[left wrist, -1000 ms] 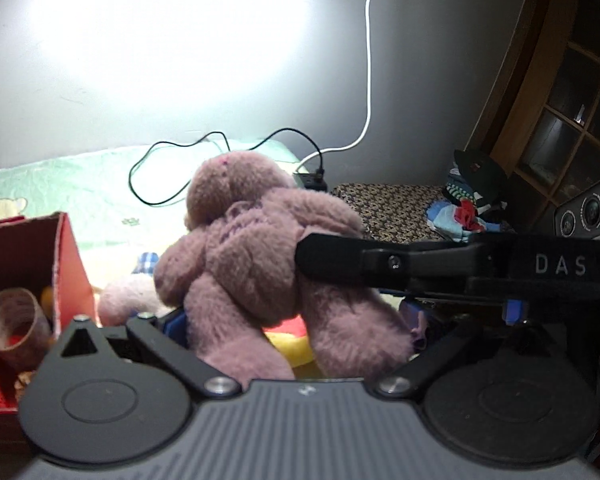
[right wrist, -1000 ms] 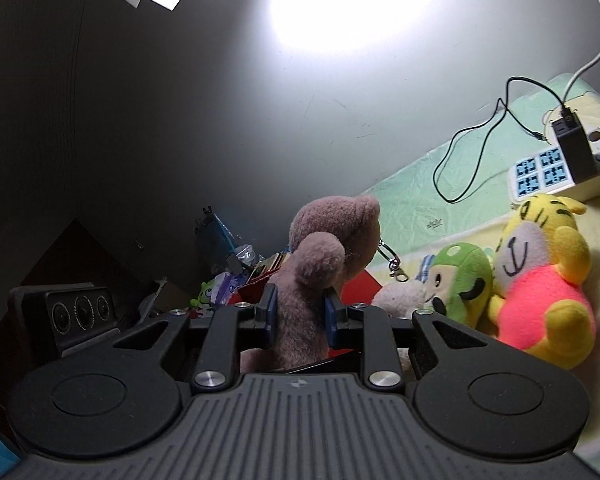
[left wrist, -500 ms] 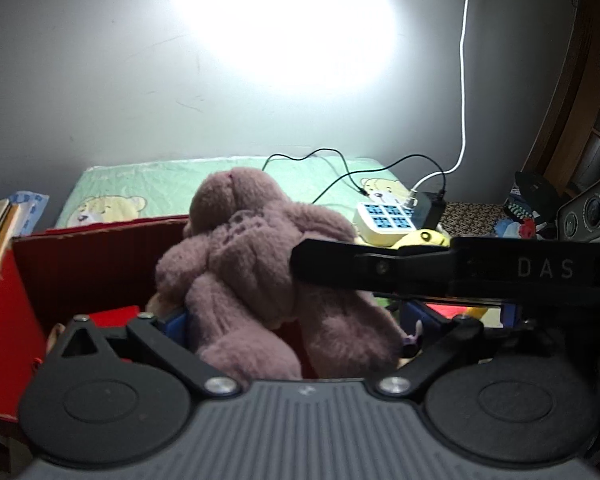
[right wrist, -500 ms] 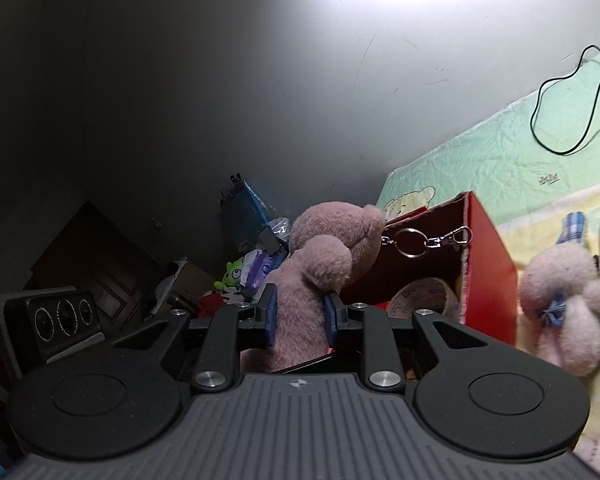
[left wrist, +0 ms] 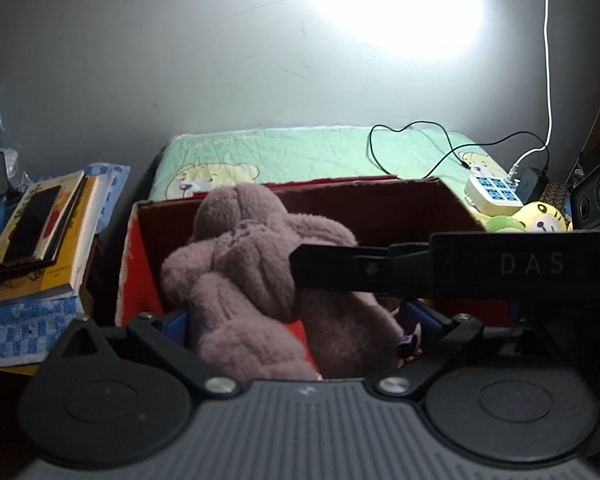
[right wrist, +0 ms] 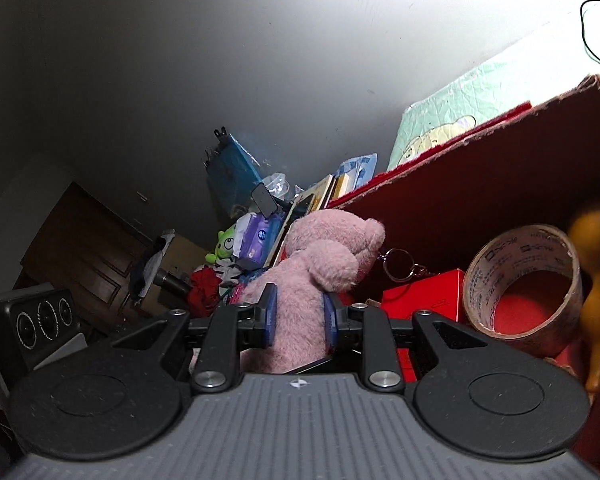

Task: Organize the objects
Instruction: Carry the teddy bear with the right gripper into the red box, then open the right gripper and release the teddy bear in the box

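A pink plush bear point(left wrist: 256, 264) hangs over the open red cardboard box point(left wrist: 380, 194), held from two sides. My left gripper point(left wrist: 296, 320) has its blue pads set wide against the bear's legs. My right gripper point(right wrist: 298, 312) is shut on a narrower part of the bear point(right wrist: 324, 256), and its black finger point(left wrist: 420, 268) crosses the left wrist view from the right. A key ring point(right wrist: 398, 264) dangles from the bear. Inside the box point(right wrist: 500, 168) lie a brown tape roll point(right wrist: 496, 256), a small red carton point(right wrist: 424, 296) and a blurred yellow-brown figure point(right wrist: 596, 276).
Books point(left wrist: 40, 240) are stacked on a blue towel left of the box. Behind it lies a green sheet point(left wrist: 300, 152) with a black cable. A power strip point(left wrist: 494, 196), yellow and green plush toys point(left wrist: 540, 216) and a speaker point(left wrist: 596, 200) sit to the right.
Both grippers have carried the bear sideways, away from the plush toys on the sheet and over the red box. The box interior now fills the space beneath it. Neither grip has changed.
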Motion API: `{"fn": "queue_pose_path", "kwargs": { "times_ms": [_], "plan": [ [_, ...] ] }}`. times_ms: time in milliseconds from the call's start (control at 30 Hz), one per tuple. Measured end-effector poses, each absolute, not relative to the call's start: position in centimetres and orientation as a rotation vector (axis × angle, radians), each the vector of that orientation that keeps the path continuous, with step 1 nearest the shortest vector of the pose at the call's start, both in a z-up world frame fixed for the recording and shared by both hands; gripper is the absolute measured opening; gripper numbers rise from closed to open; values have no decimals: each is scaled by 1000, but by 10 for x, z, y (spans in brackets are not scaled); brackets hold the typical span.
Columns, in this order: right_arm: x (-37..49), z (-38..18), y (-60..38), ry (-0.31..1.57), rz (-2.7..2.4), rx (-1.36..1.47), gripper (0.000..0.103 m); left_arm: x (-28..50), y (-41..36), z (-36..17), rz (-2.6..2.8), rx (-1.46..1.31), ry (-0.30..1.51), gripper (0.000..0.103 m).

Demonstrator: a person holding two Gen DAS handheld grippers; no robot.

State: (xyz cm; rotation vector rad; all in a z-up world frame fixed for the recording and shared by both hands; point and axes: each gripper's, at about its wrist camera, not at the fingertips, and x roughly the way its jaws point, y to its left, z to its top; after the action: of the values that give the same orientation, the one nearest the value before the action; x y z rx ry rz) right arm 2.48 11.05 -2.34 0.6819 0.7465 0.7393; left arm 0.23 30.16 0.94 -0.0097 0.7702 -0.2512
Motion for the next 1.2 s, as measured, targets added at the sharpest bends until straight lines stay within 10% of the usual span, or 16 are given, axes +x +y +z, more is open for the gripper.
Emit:
{"fn": "queue_pose_path", "kwargs": {
  "times_ms": [1200],
  "plan": [
    [31, -32, 136, 949, 539, 521, 31, 4, 300, -15, -130, 229, 867, 97]
  ]
}}
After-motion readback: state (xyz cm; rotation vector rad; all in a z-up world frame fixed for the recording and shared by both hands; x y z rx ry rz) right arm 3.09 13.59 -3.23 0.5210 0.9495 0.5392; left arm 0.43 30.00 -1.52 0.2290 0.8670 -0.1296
